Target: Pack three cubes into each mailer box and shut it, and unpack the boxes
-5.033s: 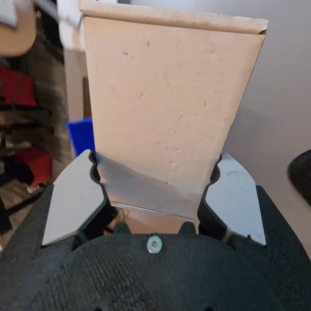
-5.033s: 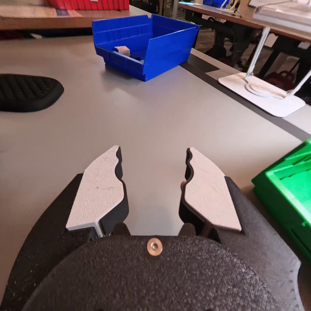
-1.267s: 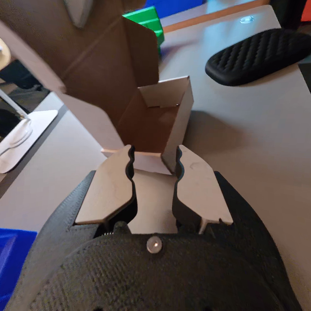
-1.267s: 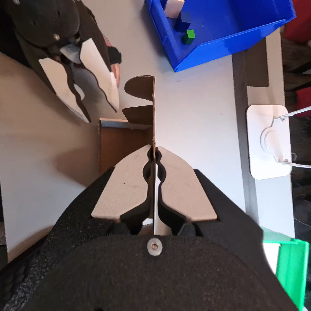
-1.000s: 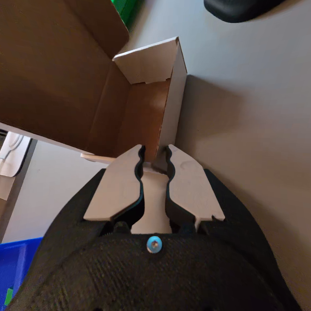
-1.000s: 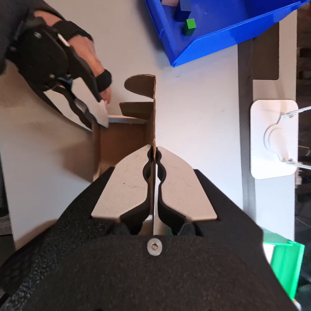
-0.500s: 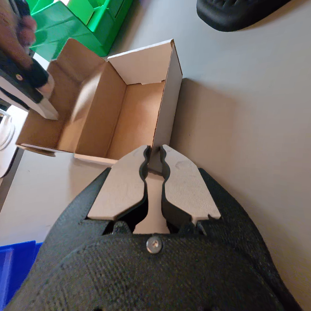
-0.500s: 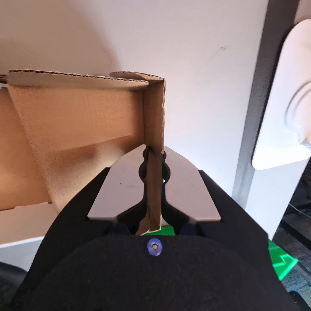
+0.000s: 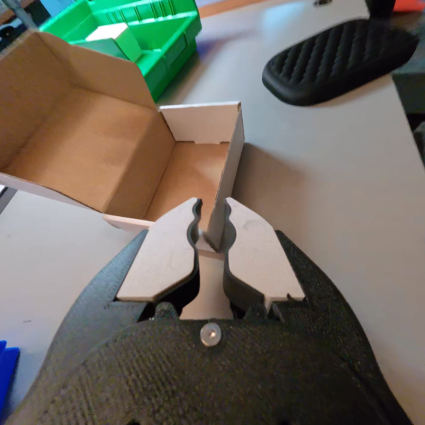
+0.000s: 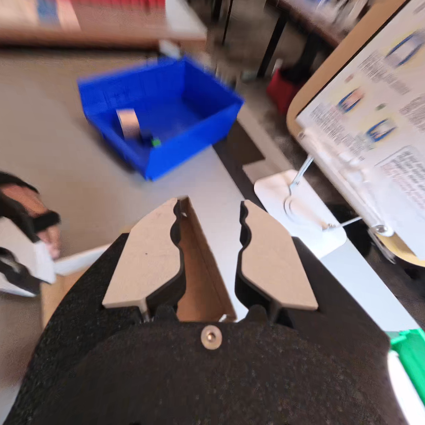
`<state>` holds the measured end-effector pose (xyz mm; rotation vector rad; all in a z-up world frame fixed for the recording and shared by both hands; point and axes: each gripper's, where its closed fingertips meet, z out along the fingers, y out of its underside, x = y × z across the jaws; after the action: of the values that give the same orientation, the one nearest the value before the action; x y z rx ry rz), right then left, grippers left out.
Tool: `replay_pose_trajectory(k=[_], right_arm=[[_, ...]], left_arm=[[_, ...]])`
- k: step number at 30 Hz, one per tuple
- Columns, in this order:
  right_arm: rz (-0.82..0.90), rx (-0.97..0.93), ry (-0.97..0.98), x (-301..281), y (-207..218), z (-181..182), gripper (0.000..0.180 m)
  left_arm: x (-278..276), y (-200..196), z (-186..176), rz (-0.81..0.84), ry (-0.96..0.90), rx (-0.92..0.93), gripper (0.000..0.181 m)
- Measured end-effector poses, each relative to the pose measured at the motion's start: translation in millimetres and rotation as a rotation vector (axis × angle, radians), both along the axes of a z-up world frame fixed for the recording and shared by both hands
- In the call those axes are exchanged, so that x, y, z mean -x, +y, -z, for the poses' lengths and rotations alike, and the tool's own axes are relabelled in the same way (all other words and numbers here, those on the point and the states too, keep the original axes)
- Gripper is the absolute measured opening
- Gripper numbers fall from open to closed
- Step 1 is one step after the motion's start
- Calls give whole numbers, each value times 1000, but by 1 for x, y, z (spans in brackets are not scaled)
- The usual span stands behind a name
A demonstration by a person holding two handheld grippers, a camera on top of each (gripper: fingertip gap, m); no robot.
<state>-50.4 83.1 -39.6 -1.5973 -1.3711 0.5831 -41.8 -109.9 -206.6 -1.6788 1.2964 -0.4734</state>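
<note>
An empty mailer box (image 9: 128, 147) lies opened on the grey table (image 9: 322, 184), lid folded back since half a second ago. Left gripper (image 9: 212, 218) pinches its front wall; right gripper (image 10: 209, 220), apparently just released, gapes toward blurred cubes (image 10: 151, 139).

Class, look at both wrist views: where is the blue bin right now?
In the right wrist view the blue bin sits on the grey table, ahead and slightly left of the open right tool, with the white lamp base to its right.
</note>
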Motion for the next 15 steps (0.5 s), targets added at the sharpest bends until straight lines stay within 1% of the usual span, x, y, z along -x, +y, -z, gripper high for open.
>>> replay_pose_trajectory(k=[1, 3, 4, 6, 8, 12, 15], right_arm=[[13, 6, 103, -9, -9, -17, 48], [58, 2, 265, -35, -24, -36, 48], [88, -9, 325, -49, -31, -39, 47], [168, -44, 411, -79, -40, -32, 46], [240, -69, 442, -106, -48, -9, 45], [337, -102, 432, -141, -60, 55, 47], [360, -103, 427, -151, -66, 91, 46]], left_arm=[[2, 1, -6, -5, -33, 6, 18], [9, 4, -22, -24, -102, 10, 21], [14, 7, -31, -39, -139, 8, 22], [33, 18, -49, -97, -195, -17, 26], [61, 34, -67, -181, -220, -60, 30], [128, 65, -98, -355, -243, -91, 33], [181, 93, -104, -474, -162, -95, 37]])
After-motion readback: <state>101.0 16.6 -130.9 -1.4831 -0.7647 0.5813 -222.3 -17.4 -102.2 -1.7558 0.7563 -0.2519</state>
